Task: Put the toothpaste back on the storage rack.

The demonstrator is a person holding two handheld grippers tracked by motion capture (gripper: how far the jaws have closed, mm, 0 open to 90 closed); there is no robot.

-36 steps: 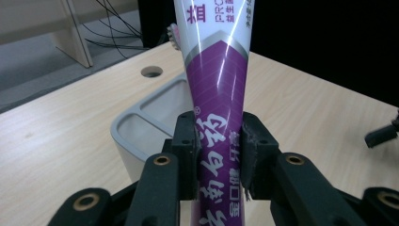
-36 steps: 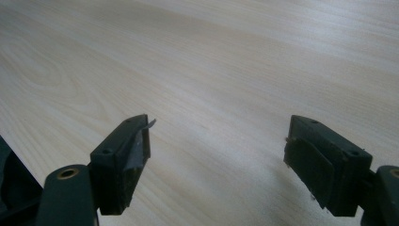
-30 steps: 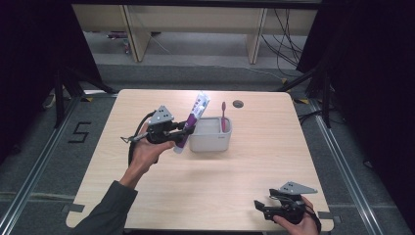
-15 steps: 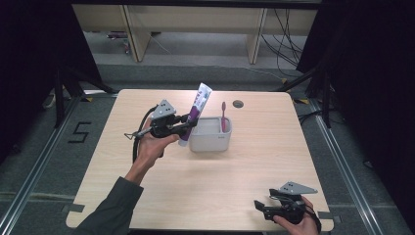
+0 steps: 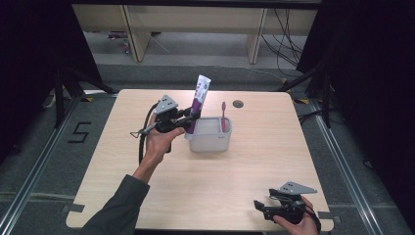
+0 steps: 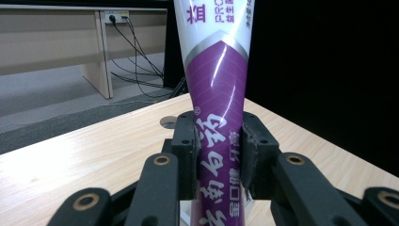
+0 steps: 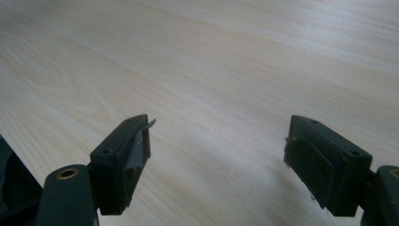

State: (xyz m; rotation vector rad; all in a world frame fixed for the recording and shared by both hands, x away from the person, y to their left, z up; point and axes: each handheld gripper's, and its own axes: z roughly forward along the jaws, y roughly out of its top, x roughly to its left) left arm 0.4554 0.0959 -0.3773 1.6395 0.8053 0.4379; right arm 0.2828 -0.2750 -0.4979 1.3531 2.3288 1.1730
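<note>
We see the left gripper (image 5: 188, 119) clamped on the purple-and-white toothpaste tube (image 5: 197, 100), now tipped upright over the grey plastic bin's (image 5: 210, 142) left edge; the right gripper (image 5: 262, 209) rests open, unmoved.

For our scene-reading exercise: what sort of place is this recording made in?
Probably a lab or recording workspace: a bare wooden table ringed by black curtains, floor rails, and loose cables by plain benches.

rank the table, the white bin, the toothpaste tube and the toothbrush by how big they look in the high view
1. table, by far the largest
2. white bin
3. toothpaste tube, held upright at the bin's left wall in the left gripper; raised toward the camera, so its rank against the bin is unsure
4. toothbrush, thinnest, partly hidden in the bin
</note>
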